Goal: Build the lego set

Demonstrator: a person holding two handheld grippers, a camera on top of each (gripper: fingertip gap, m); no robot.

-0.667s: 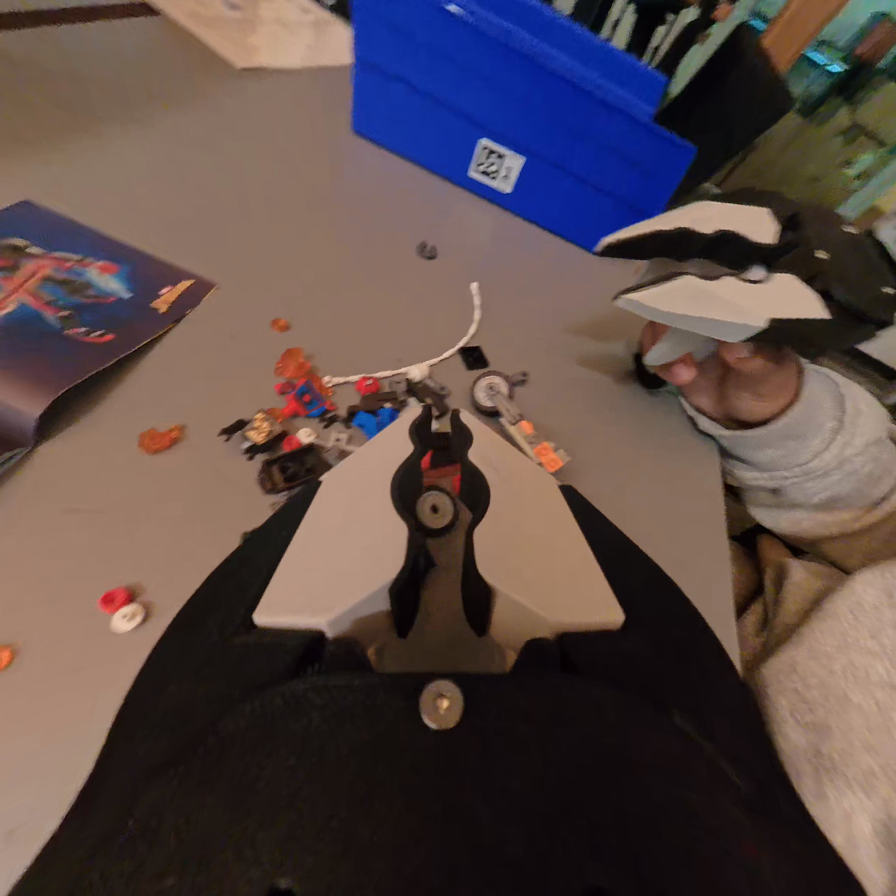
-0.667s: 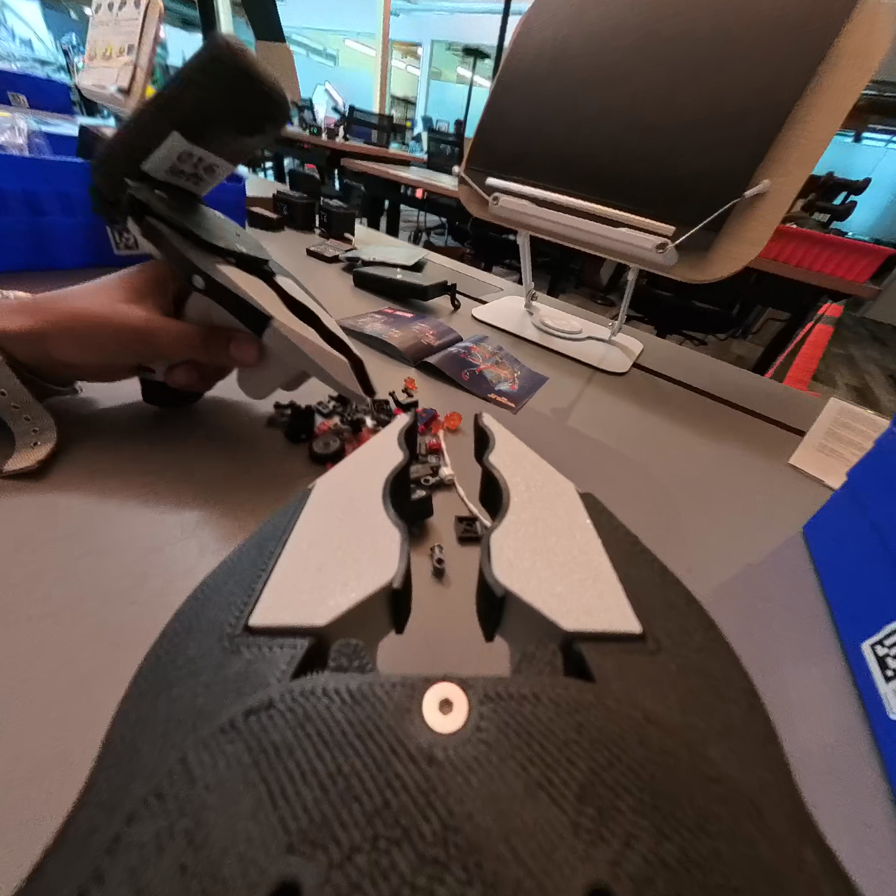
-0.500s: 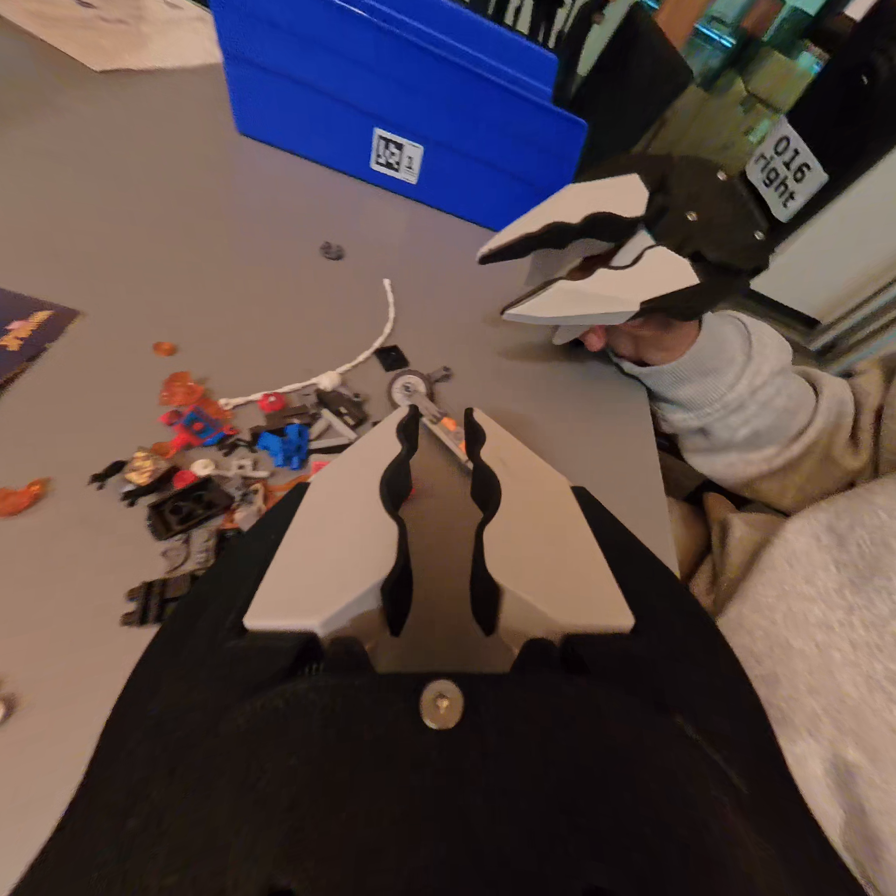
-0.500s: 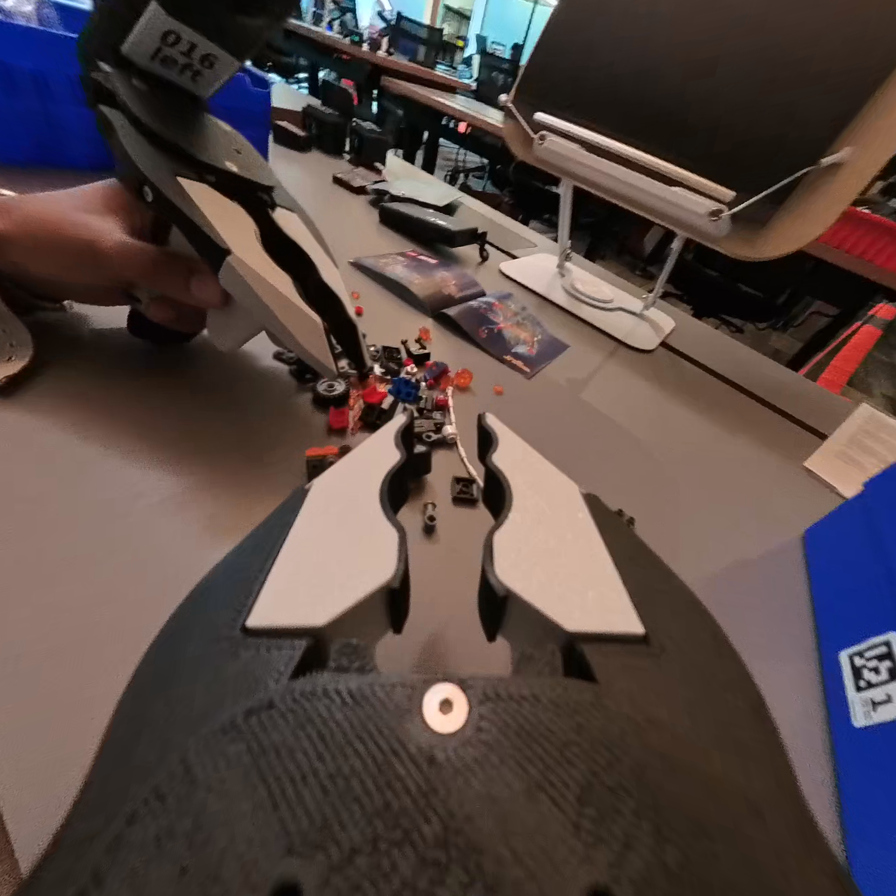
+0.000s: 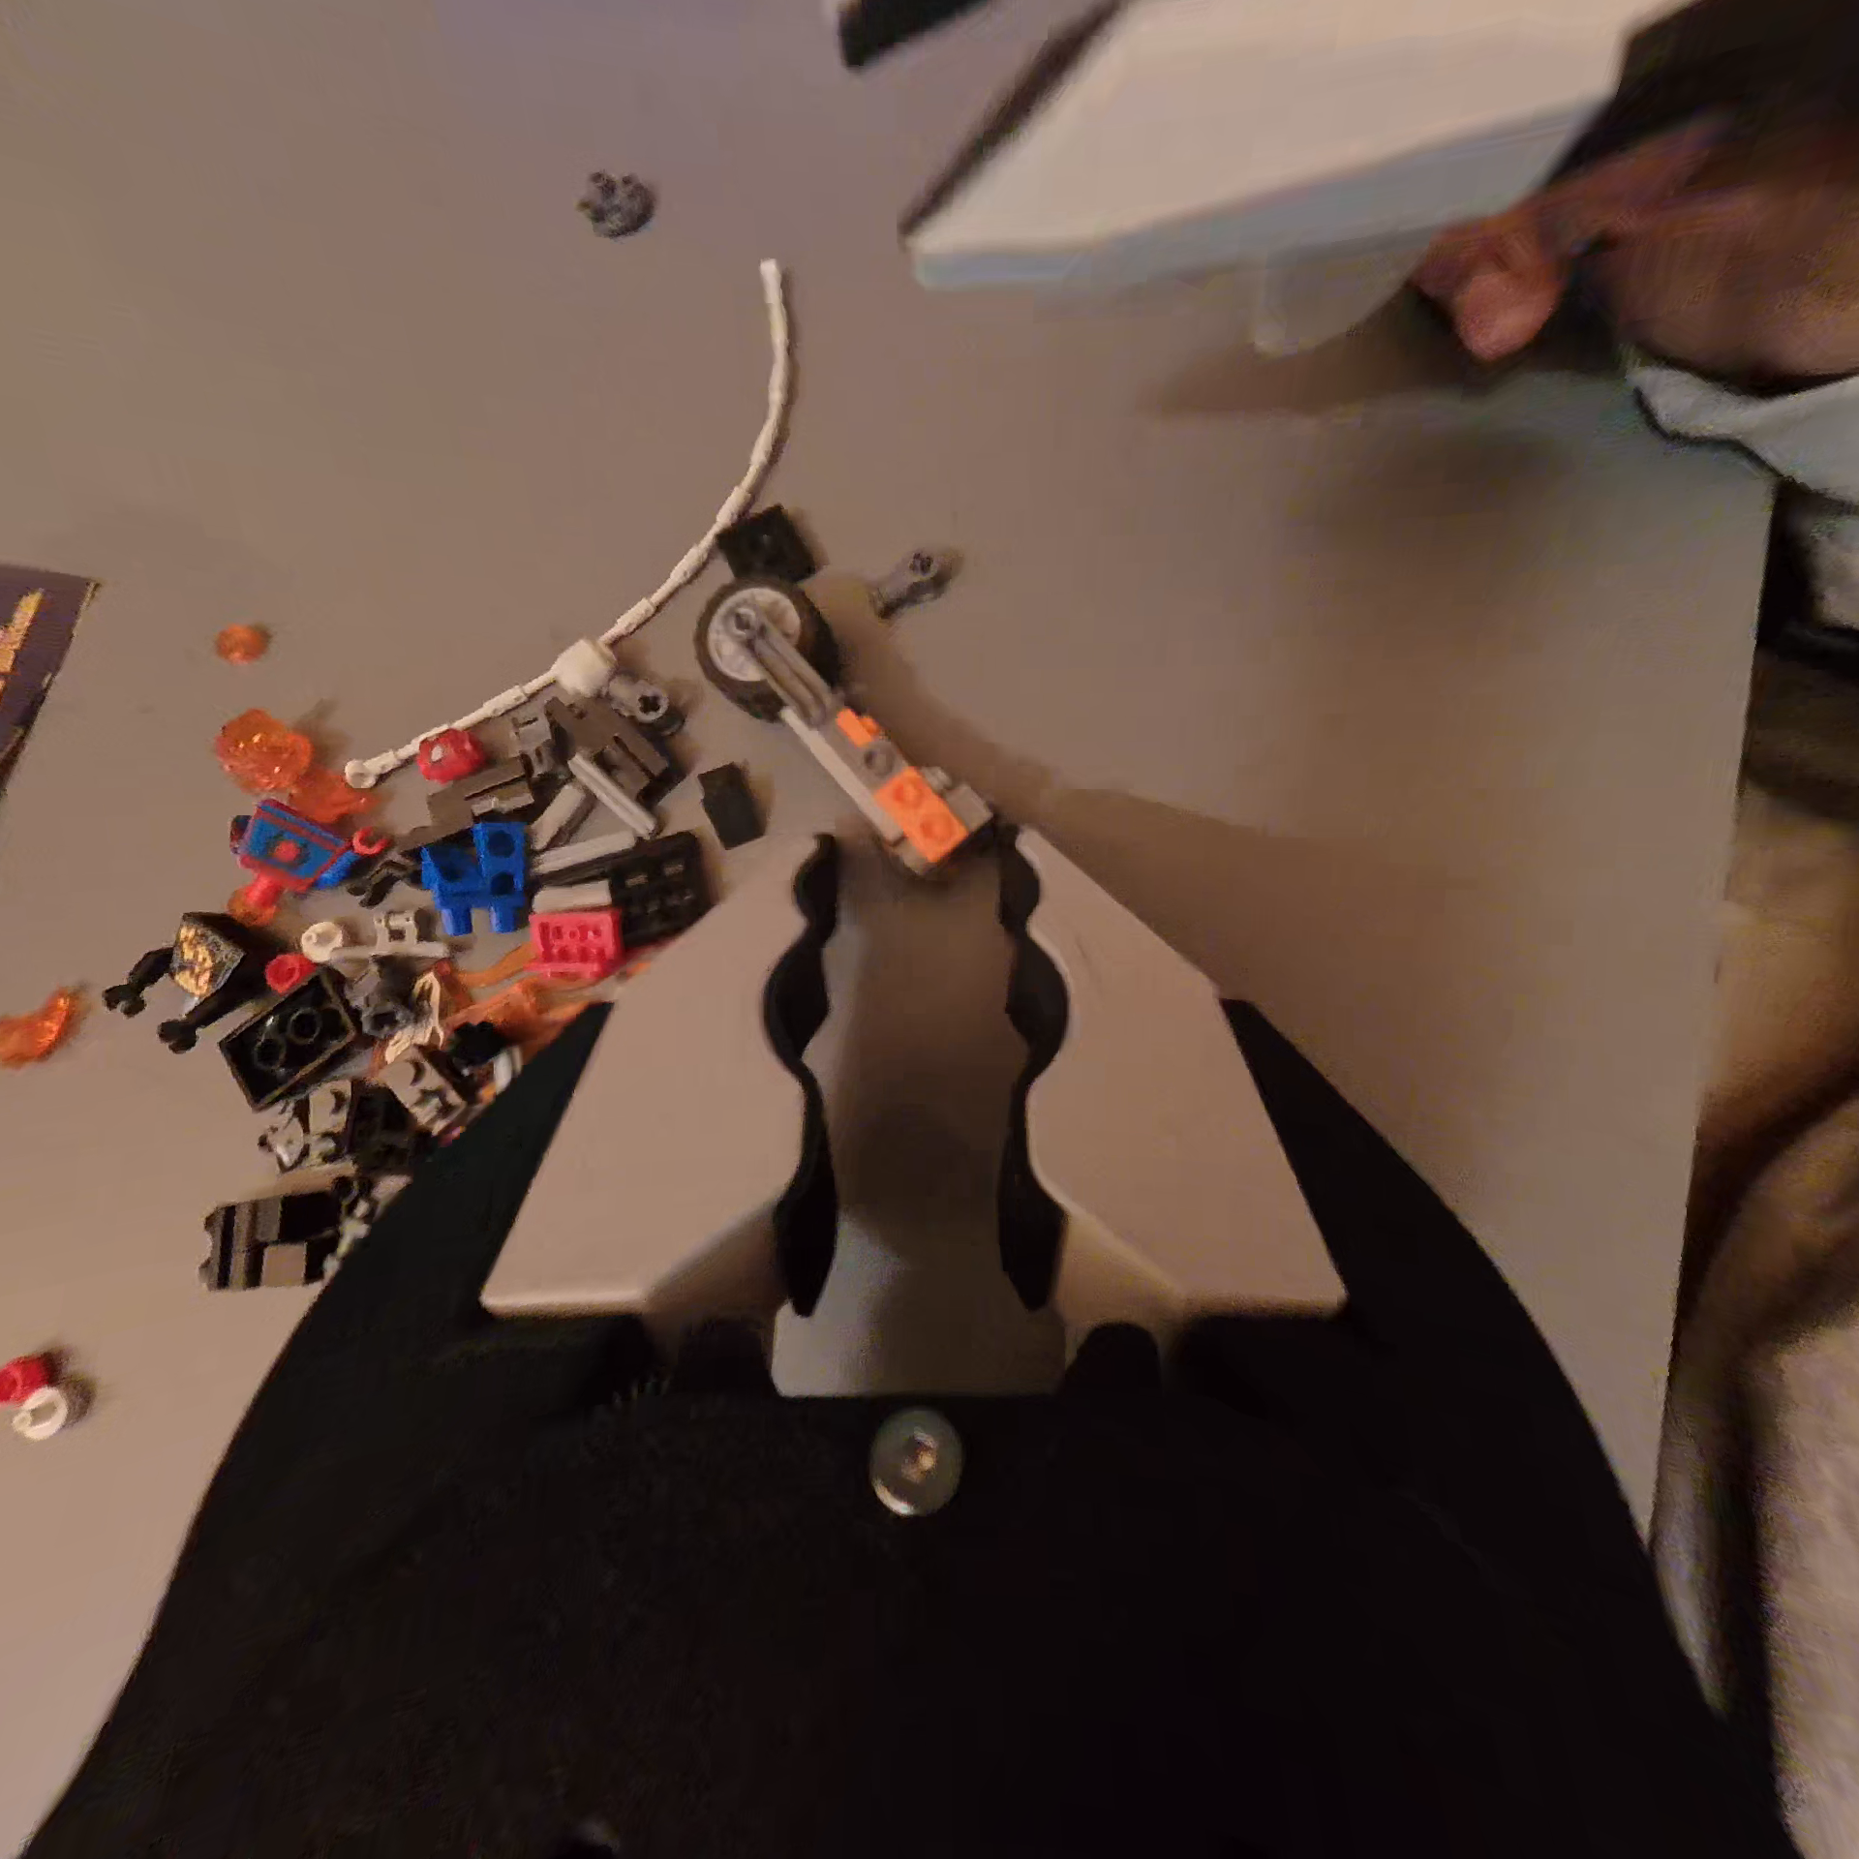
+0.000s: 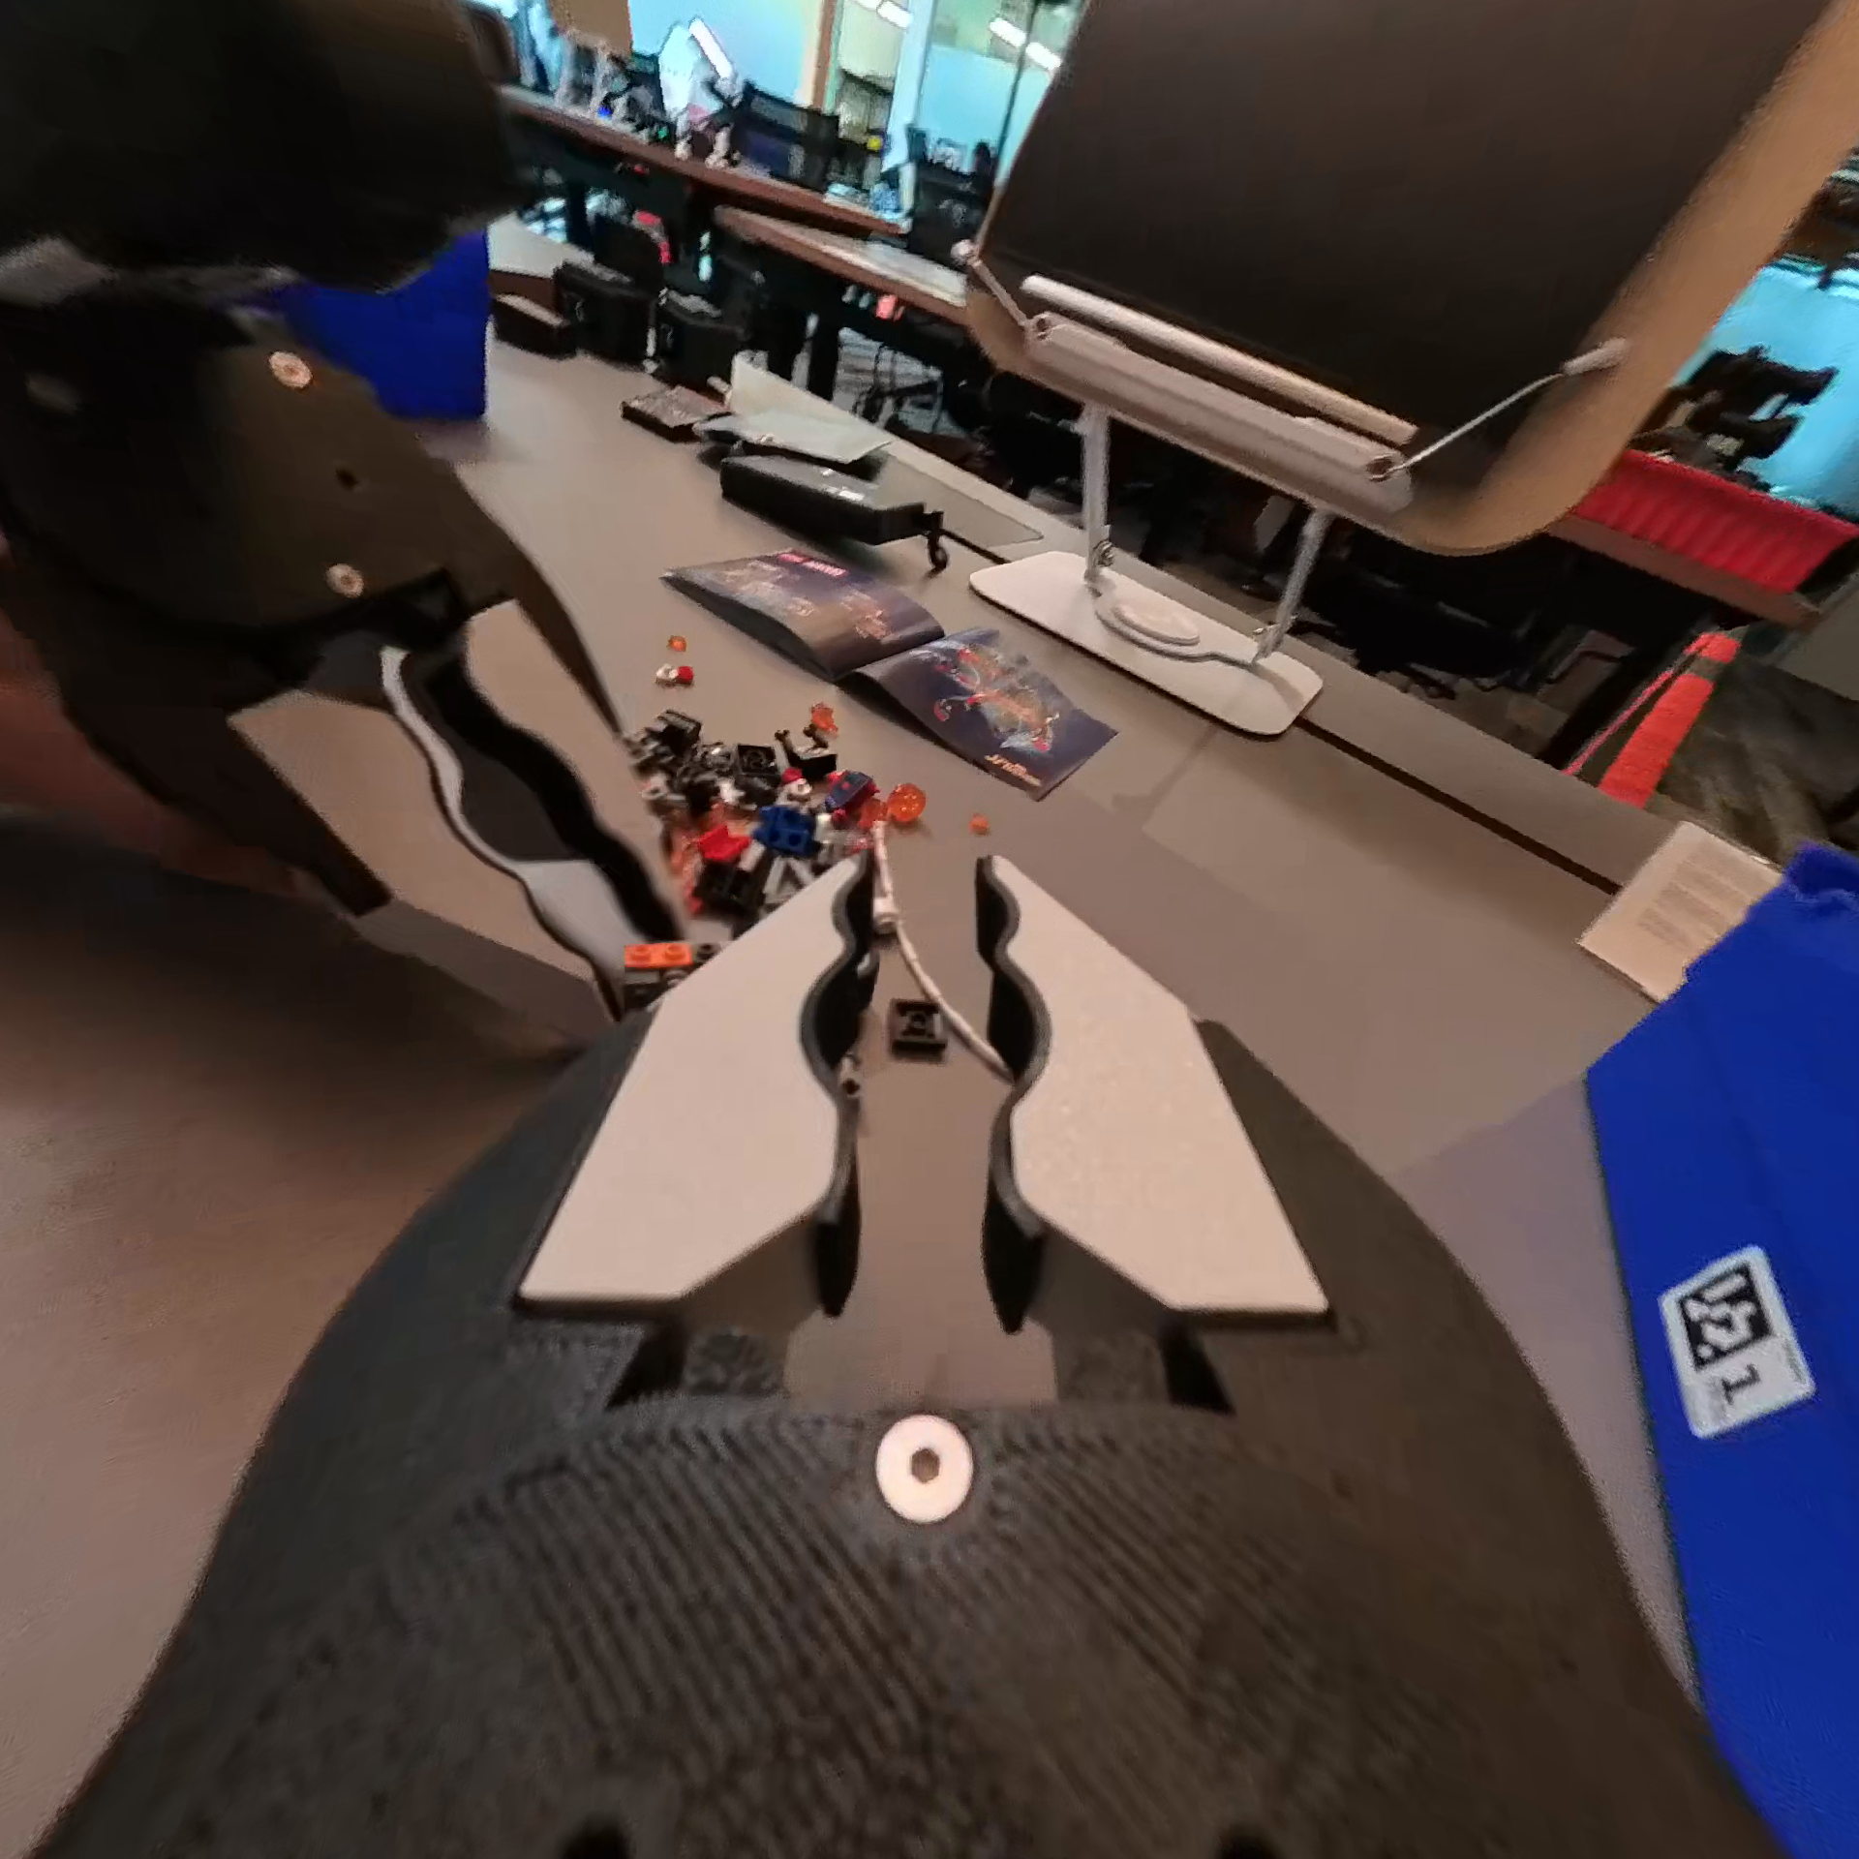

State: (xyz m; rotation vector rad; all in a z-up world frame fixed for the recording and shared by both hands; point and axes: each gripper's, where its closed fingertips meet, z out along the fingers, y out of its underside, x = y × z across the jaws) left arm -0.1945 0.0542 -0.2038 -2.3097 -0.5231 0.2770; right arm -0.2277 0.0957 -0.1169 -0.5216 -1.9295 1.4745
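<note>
My left gripper (image 5: 915, 855) is open and empty, low over the grey table (image 5: 1308, 704). Its tips flank the orange end of a small wheel-and-bar brick assembly (image 5: 835, 724). A pile of loose toy bricks (image 5: 453, 905) lies just to its left. My right gripper (image 6: 923, 875) is open and empty, above a small black square tile (image 6: 915, 1026) and a white flexible cord piece (image 6: 931, 991). In the right wrist view the left gripper (image 6: 654, 840) reaches down to the assembly's orange end (image 6: 659, 956) beside the pile (image 6: 765, 795). The right gripper (image 5: 875, 141) shows blurred at top right of the left wrist view.
An open booklet (image 6: 905, 664) lies beyond the pile, with a monitor stand (image 6: 1147, 624) behind it. A blue bin (image 6: 1730, 1207) stands at right, a sheet of paper (image 6: 1680, 915) near it. Stray studs (image 5: 35, 1393) and a dark round piece (image 5: 616, 201) lie apart. The table edge (image 5: 1730, 905) runs at right.
My left gripper was shut on a small red-and-grey piece, then opened, and has moved right and down over the wheel assembly. My right gripper has come closer to the pile.
</note>
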